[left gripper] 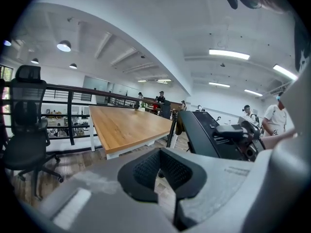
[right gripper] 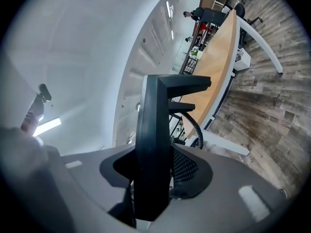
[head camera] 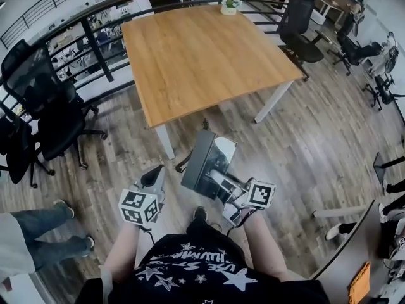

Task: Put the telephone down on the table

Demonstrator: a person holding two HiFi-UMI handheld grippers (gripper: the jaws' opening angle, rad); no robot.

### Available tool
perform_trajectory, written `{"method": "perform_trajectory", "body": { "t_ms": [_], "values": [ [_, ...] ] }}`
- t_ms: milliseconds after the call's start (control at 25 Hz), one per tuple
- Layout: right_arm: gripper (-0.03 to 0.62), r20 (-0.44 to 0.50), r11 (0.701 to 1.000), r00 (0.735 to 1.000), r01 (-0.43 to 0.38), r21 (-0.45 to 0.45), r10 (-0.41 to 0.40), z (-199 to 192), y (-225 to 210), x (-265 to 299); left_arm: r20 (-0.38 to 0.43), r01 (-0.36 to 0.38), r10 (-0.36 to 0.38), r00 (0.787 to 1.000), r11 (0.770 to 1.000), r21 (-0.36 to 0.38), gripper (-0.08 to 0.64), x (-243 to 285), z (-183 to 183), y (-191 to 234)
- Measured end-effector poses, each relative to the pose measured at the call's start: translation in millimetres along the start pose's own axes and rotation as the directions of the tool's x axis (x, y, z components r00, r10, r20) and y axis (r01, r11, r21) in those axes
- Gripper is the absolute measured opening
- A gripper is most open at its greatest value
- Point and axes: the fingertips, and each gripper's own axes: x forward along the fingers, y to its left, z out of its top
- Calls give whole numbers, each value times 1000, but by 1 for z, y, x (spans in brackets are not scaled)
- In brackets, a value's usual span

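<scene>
A black desk telephone (head camera: 205, 163) with a coiled cord (right gripper: 194, 125) hangs in the air above the wooden floor, a short way in front of the table's near edge. My right gripper (head camera: 220, 183) is shut on it; in the right gripper view the telephone (right gripper: 155, 144) stands upright between the pads. The light wooden table (head camera: 202, 56) lies ahead. My left gripper (head camera: 154, 175) floats to the left of the telephone, jaws together and empty. In the left gripper view the telephone (left gripper: 204, 132) shows to the right of the left gripper (left gripper: 163, 171), with the table (left gripper: 126, 123) beyond.
A small potted plant (head camera: 229, 4) stands at the table's far edge. Black office chairs (head camera: 50, 113) sit at the left, another chair (head camera: 300, 24) at the table's far right. A dark railing (head camera: 95, 43) runs behind the table. A person's legs (head camera: 31, 233) are at the lower left.
</scene>
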Motion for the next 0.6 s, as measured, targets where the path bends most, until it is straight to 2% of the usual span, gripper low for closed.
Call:
{"method": "perform_trajectory", "body": {
  "t_ms": [240, 600],
  "values": [
    [170, -47, 1000, 999, -21, -8, 21, 48, -20, 13, 15, -56, 56, 998, 998, -18, 2, 39, 24, 10],
    [170, -73, 999, 997, -37, 1, 37, 82, -43, 23, 10, -89, 89, 996, 995, -38, 2, 67, 31, 12]
  ]
}}
